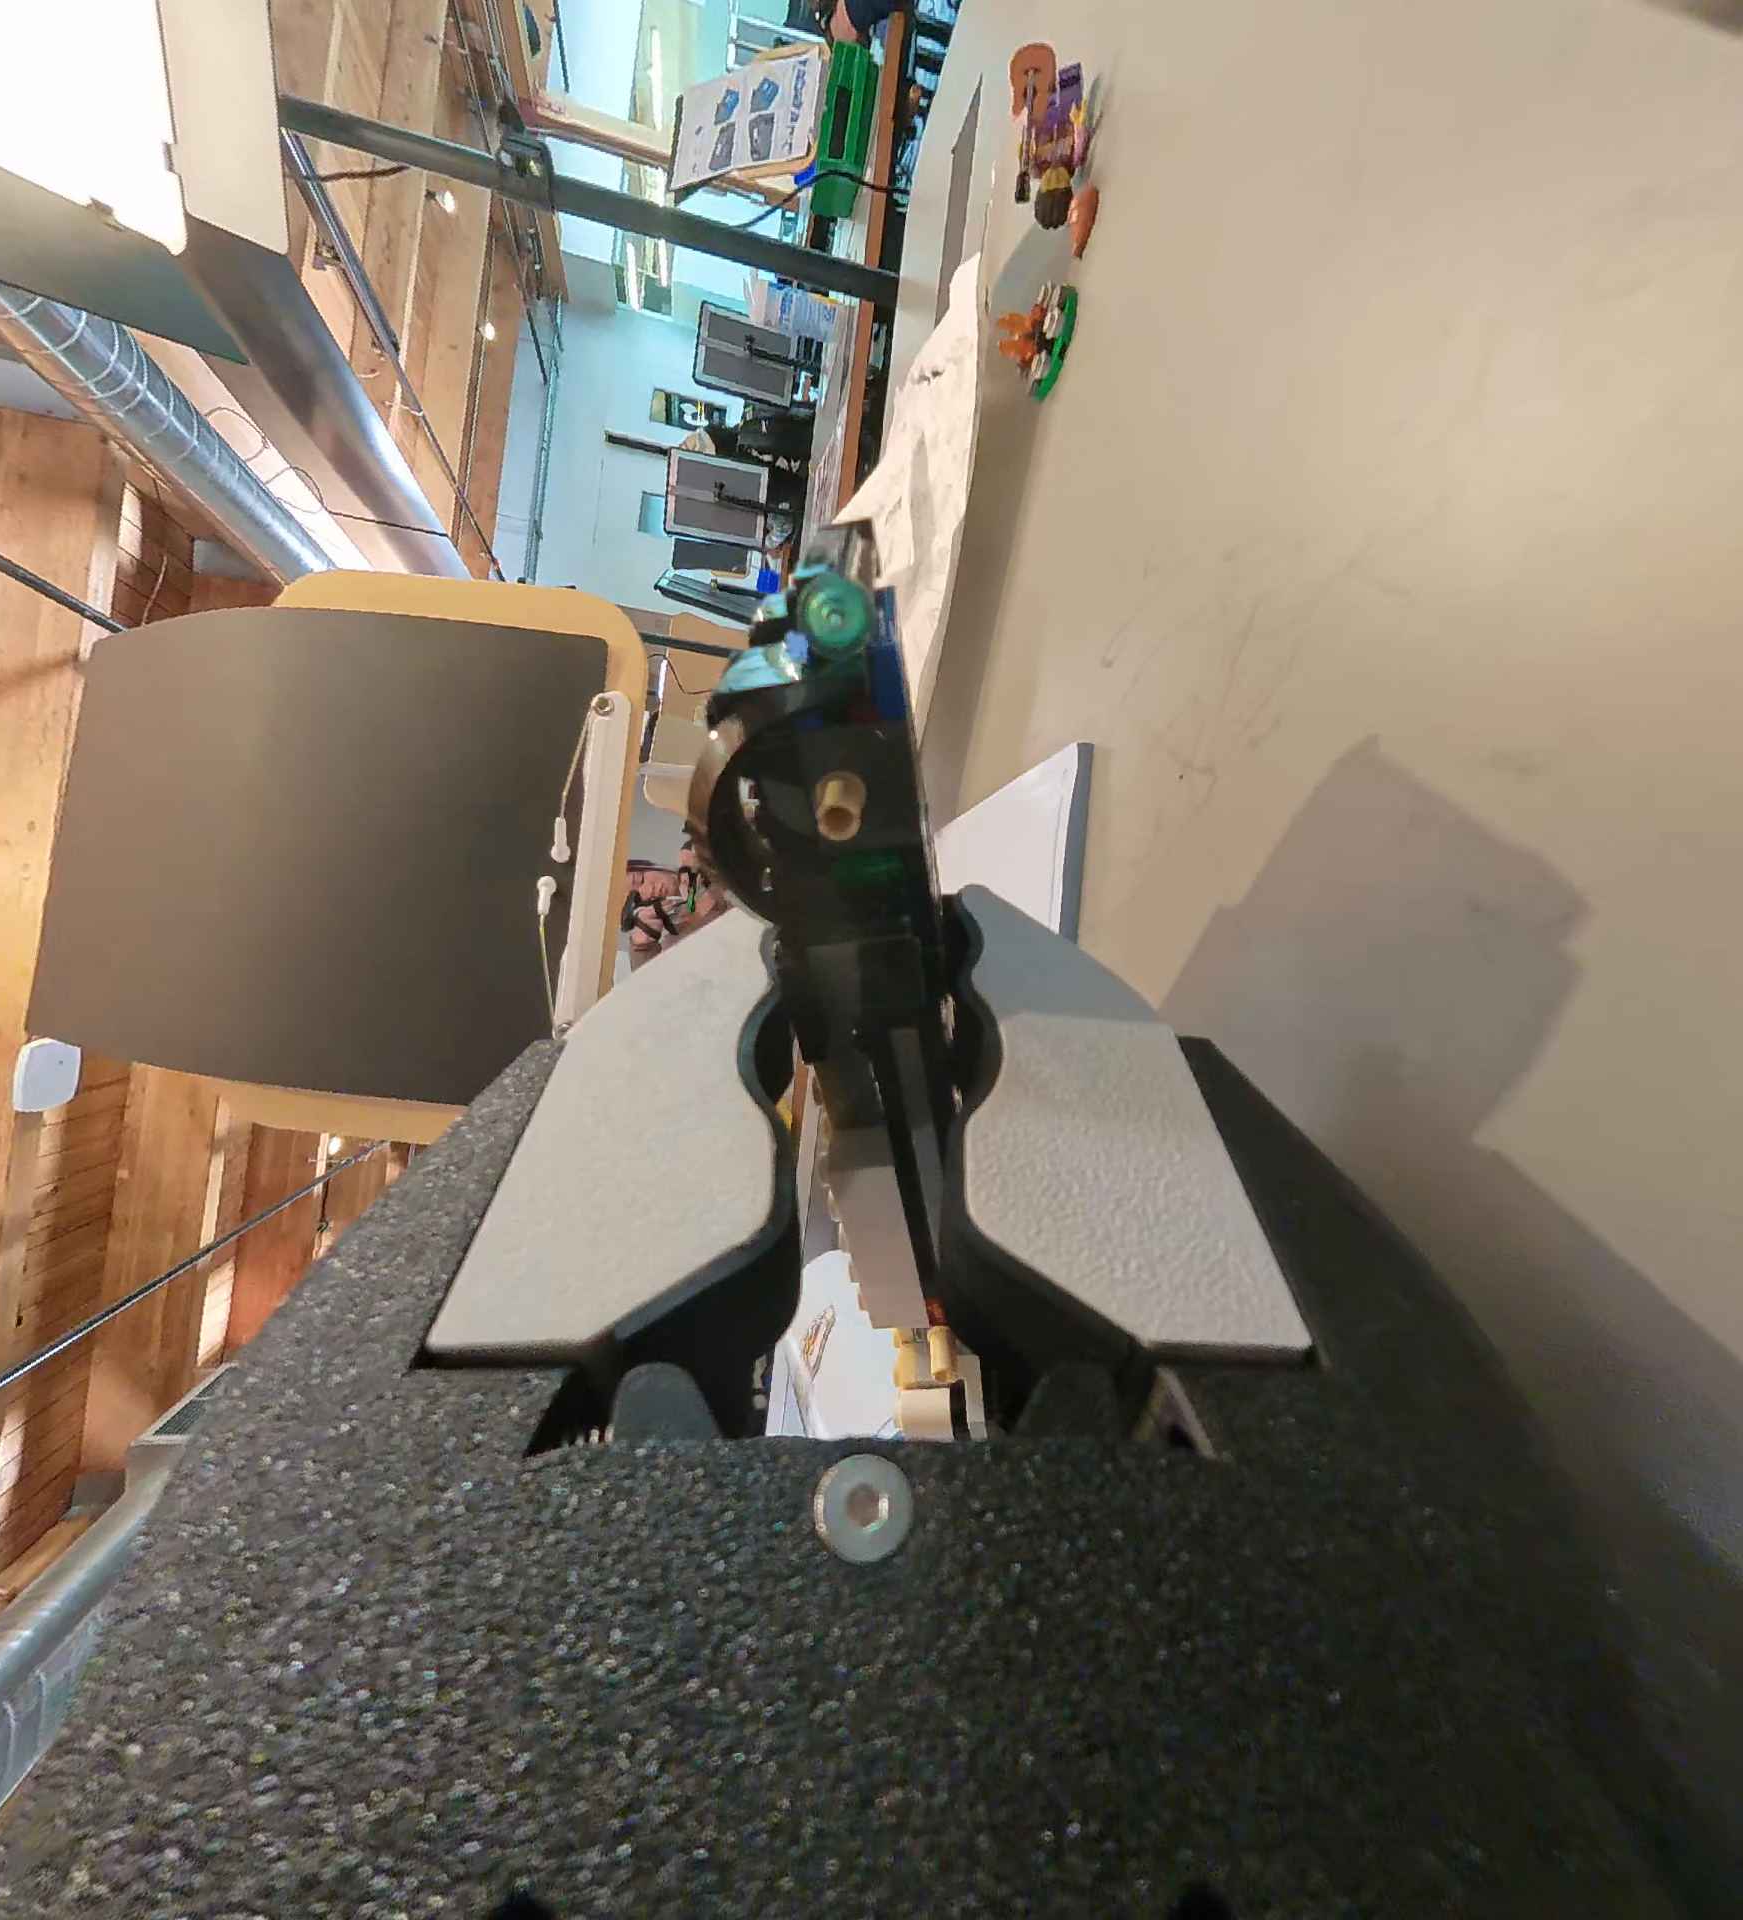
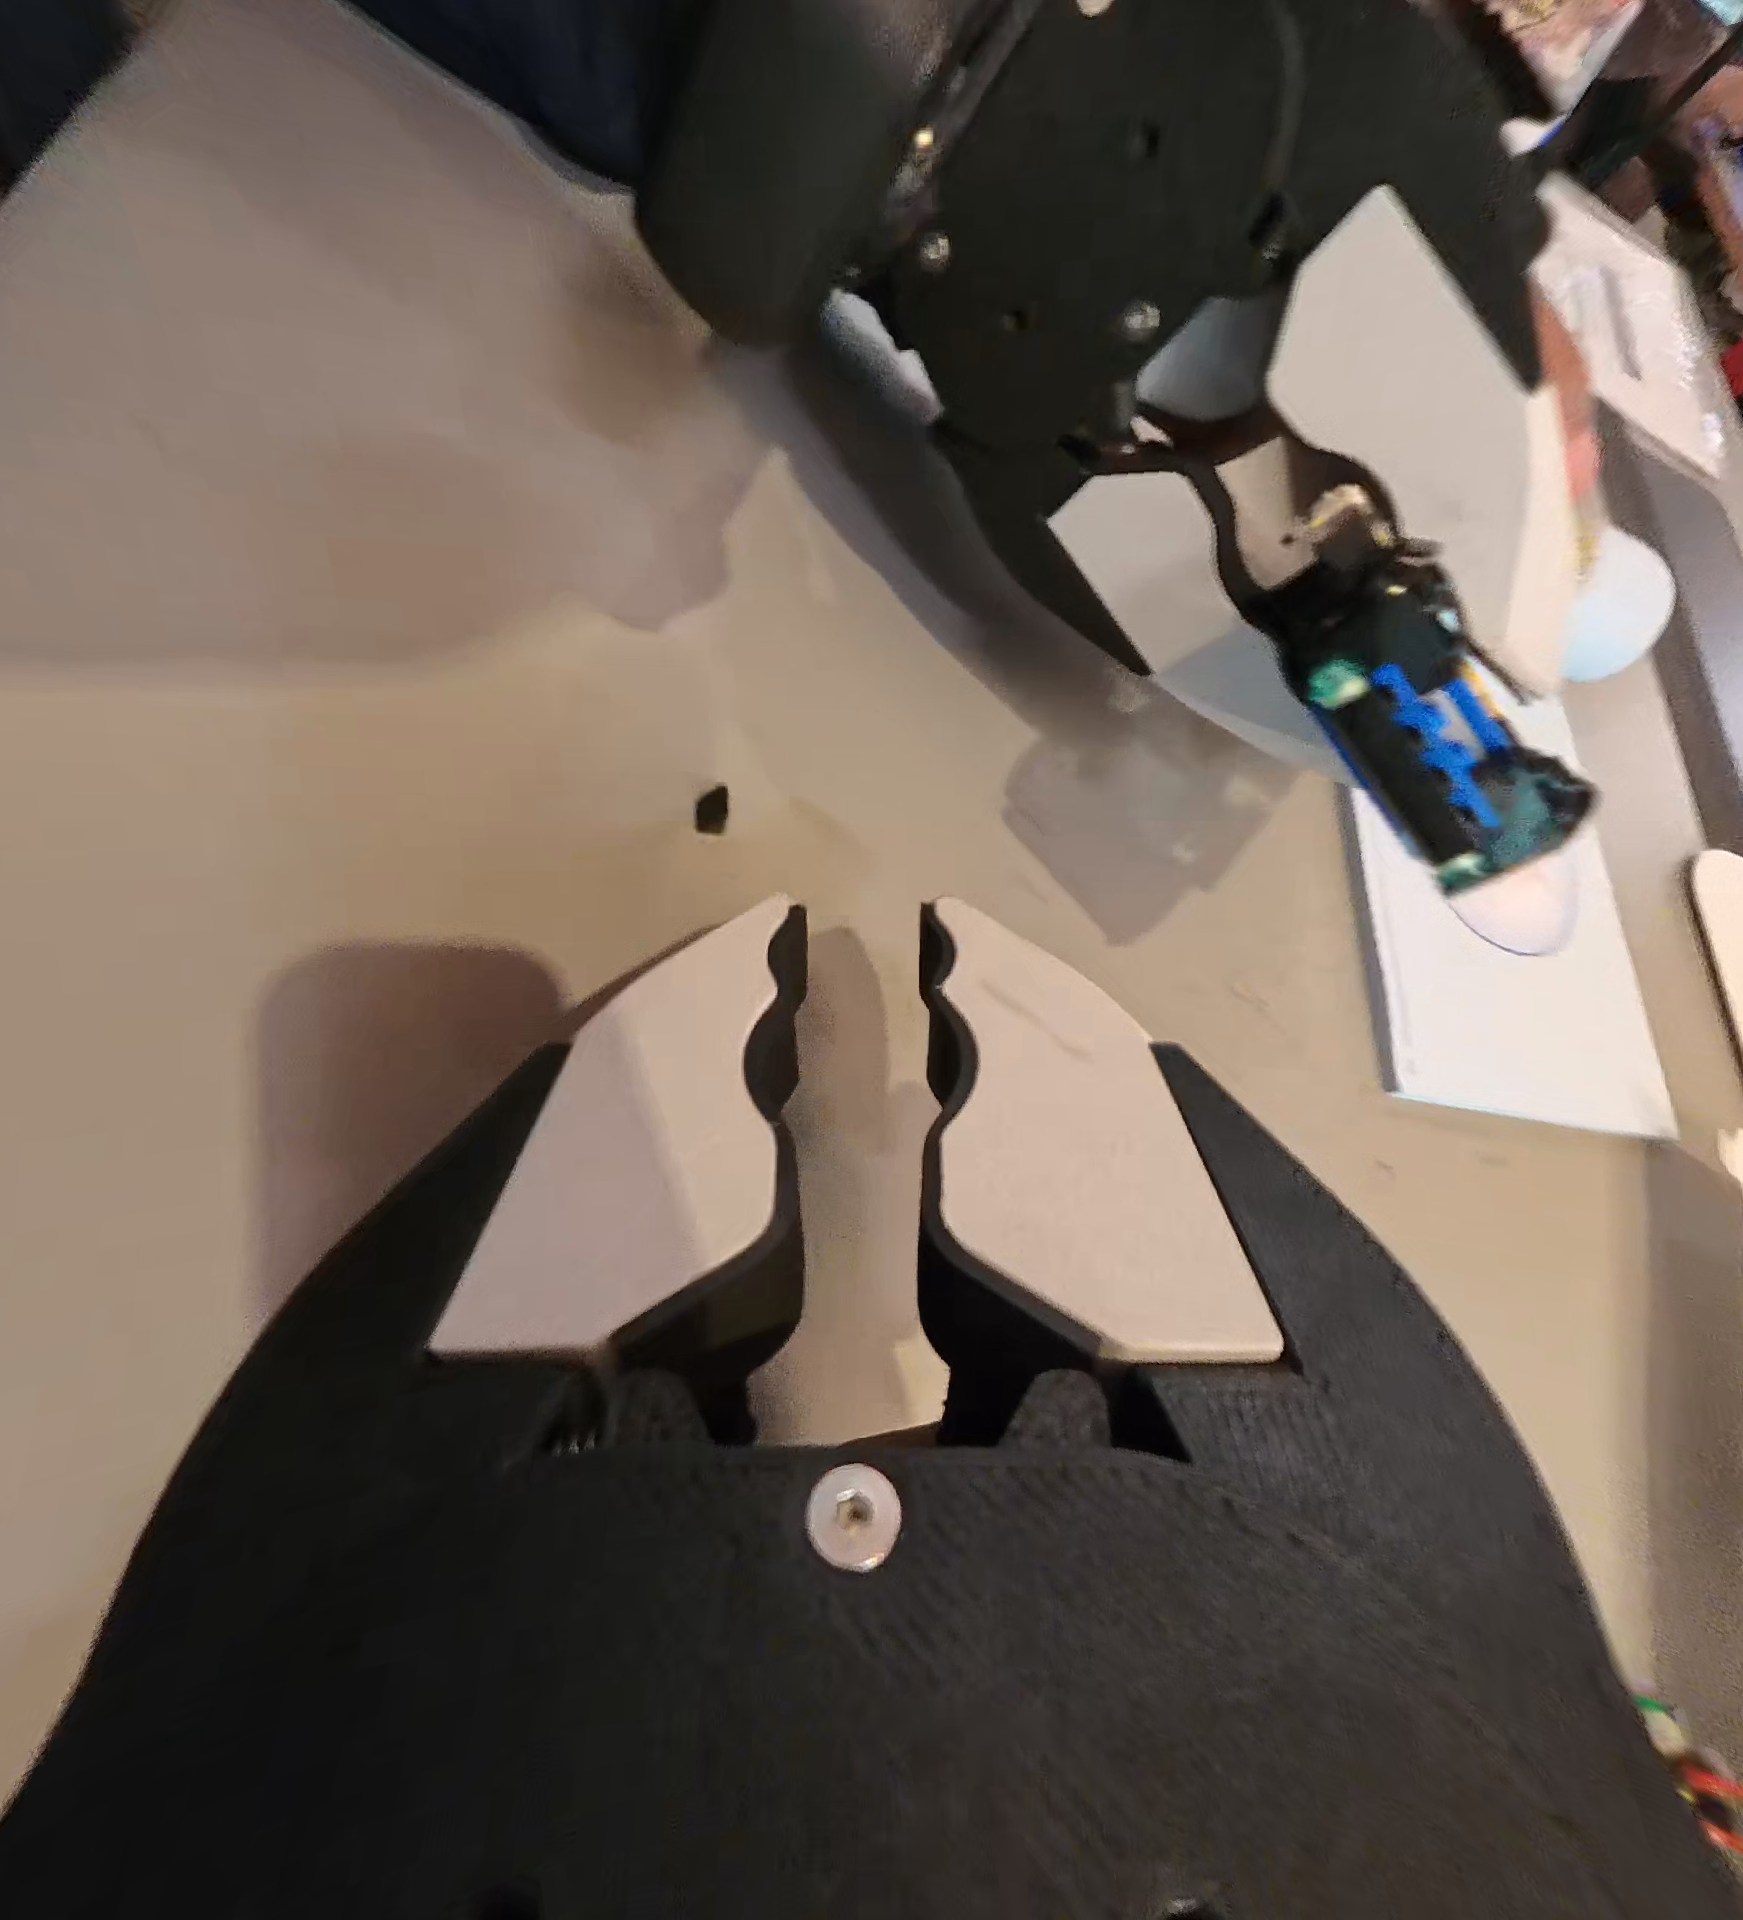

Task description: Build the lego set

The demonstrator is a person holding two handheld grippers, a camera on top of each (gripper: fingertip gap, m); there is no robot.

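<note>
Presently the left gripper (image 1: pixel 862 935) is clamped on a black brick-built model (image 1: pixel 836 821) with blue and teal parts, both pads pressing its sides. The model's long axis runs along the fingers and projects past the fingertips, teal stud (image 1: pixel 834 613) at the far end. In the left wrist view the surface (image 1: pixel 1366 520) stands vertically along the right side, so this gripper is rolled sideways (the model is held clear of the surface, above a white booklet (image 1: pixel 1028 831)). From the right wrist view the model (image 2: pixel 1418 717) points down and to the right, away from the left gripper's body.

The right gripper (image 2: pixel 862 925) is slightly parted with nothing between its pads, aimed down at bare surface (image 2: pixel 327 727). A small black piece (image 2: pixel 709 808) lies near, just beyond its left fingertip. Small brick figures (image 1: pixel 1054 145) stand far off on the surface.
</note>
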